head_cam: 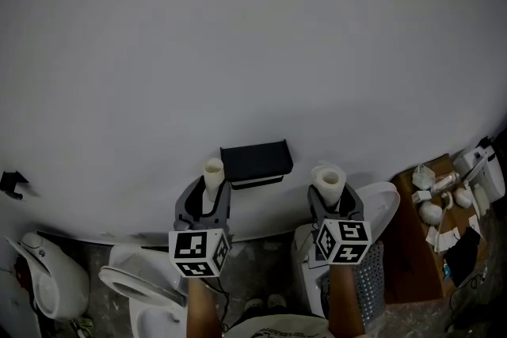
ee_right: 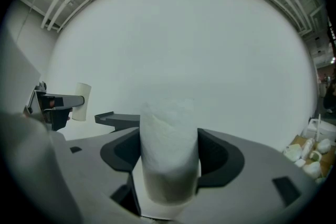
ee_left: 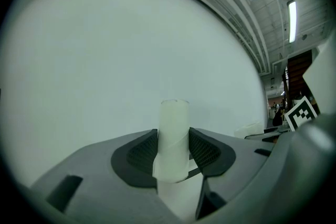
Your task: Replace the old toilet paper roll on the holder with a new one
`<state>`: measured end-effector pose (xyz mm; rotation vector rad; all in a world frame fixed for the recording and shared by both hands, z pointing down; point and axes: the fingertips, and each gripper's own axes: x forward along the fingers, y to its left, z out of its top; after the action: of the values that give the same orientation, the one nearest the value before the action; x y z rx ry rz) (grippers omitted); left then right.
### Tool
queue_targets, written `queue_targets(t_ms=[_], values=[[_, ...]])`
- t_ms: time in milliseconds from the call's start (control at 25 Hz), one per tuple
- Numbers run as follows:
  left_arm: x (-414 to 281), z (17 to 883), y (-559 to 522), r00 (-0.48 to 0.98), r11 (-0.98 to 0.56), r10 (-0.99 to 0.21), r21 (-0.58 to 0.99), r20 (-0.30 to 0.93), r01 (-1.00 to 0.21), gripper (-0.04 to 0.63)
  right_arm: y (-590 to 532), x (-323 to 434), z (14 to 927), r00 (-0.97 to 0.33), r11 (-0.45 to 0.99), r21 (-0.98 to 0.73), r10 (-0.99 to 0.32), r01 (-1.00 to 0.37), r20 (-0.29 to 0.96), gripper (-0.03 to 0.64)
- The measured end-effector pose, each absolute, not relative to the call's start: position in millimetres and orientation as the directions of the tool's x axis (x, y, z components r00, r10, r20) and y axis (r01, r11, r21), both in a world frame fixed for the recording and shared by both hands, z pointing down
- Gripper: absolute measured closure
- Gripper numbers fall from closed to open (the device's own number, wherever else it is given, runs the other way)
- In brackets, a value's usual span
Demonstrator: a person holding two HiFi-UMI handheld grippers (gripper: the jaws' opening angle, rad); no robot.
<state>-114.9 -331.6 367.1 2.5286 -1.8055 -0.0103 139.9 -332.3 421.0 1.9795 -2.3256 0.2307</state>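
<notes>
Pointing level, left gripper point(head_cam: 212, 192) jaws pinch old core point(head_cam: 213, 170) (upright); right gripper point(head_cam: 329, 200) jaws pinch new roll point(head_cam: 329, 180).

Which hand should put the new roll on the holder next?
Right. The right gripper grips the full paper roll near the black holder; the left gripper holds only the bare tube.

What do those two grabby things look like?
The left gripper and right gripper are grey plastic, each with two curved jaws lined by black pads. A white cube with black square markers sits on each: left cube, right cube. No sleeves show.
</notes>
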Motion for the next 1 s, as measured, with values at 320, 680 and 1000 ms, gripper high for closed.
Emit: queue_targets(t_ms=[320, 680, 1000], values=[[-129, 365, -328, 0.306, -0.306, -0.952, 0.025, 0.008, -0.952, 0.410, -348, 138, 425, -0.169, 0.188, 0.089, -0.967, -0.978, 0.190, 0.314], [-142, 366, -328, 0.287, -0.287, -0.958, 0.033, 0.009, -0.957, 0.410, -372, 135, 431, -0.151, 0.263, 0.491, -0.955, -0.830, 0.256, 0.314], [-144, 367, -324, 0.284, -0.283, -0.959, 0.031, 0.012, -0.959, 0.410, -381, 127, 451, -0.104, 0.296, 0.817, -0.954, -0.495, 0.283, 0.314]])
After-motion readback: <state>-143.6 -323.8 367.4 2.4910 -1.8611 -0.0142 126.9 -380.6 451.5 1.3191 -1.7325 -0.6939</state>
